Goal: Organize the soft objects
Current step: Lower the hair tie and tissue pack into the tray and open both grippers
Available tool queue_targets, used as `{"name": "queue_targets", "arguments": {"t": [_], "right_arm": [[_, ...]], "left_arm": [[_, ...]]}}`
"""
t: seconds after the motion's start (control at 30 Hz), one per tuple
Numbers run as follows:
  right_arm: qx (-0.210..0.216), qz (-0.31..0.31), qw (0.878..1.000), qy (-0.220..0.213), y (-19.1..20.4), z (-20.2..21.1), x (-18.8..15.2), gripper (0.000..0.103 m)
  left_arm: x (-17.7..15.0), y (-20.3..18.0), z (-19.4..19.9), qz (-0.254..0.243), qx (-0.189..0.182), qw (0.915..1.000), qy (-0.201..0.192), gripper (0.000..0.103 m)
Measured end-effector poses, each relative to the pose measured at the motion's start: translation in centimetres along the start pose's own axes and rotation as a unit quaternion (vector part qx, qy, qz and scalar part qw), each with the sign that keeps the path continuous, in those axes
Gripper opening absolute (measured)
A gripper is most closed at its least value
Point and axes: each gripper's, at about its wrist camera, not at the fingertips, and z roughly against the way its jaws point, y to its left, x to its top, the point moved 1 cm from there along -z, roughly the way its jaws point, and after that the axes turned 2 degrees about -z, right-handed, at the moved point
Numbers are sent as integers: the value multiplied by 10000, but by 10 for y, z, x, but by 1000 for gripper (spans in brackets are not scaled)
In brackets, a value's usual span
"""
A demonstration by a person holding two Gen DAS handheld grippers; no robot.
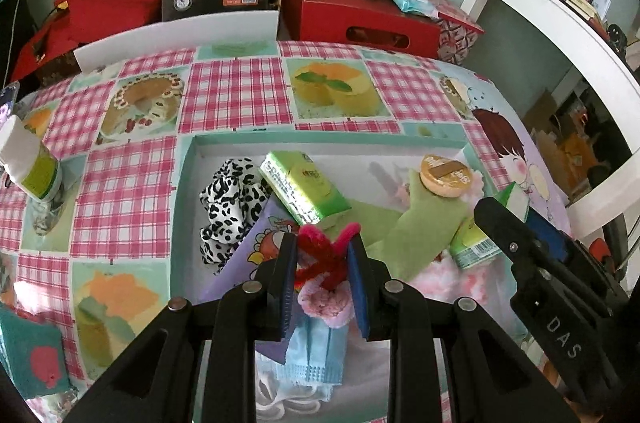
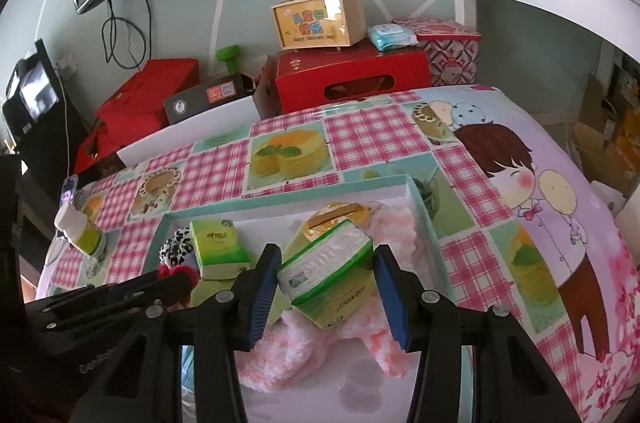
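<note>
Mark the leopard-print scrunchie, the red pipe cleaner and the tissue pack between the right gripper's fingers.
leopard-print scrunchie (image 1: 230, 207), left wrist view, middle of its folds.
red pipe cleaner (image 1: 324, 251), left wrist view, where its strands cross.
tissue pack (image 2: 330, 277), right wrist view, its clear white face.

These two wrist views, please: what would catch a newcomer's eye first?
Probably the red fuzzy pipe-cleaner bundle pinched in the left claw, low over the crowded teal-rimmed tray. Next, the green tissue pack framed between the right claw's open blue pads, lying on the pink fluffy cloth. Behind, the red box stands out.
</note>
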Motion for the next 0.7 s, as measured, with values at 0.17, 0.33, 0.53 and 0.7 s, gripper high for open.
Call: {"name": "queue_targets", "arguments": {"t": [0.17, 0.33, 0.53, 0.7], "right_arm": [[34, 168, 9999, -16, 11, -3, -1, 52], [58, 300, 9995, -41, 20, -4, -2, 54], [238, 209, 9995, -15, 20, -5, -2, 55], [254, 266, 9993, -13, 23, -4, -3, 57]], "left_arm": [[-2, 2, -5, 63, -56, 9999, 91, 26], [-4, 2, -7, 107, -120, 9997, 179, 30], [-5, 11, -2, 269, -137, 9993, 203, 39], [-5, 19, 8, 349, -134, 9992, 104, 47]]}}
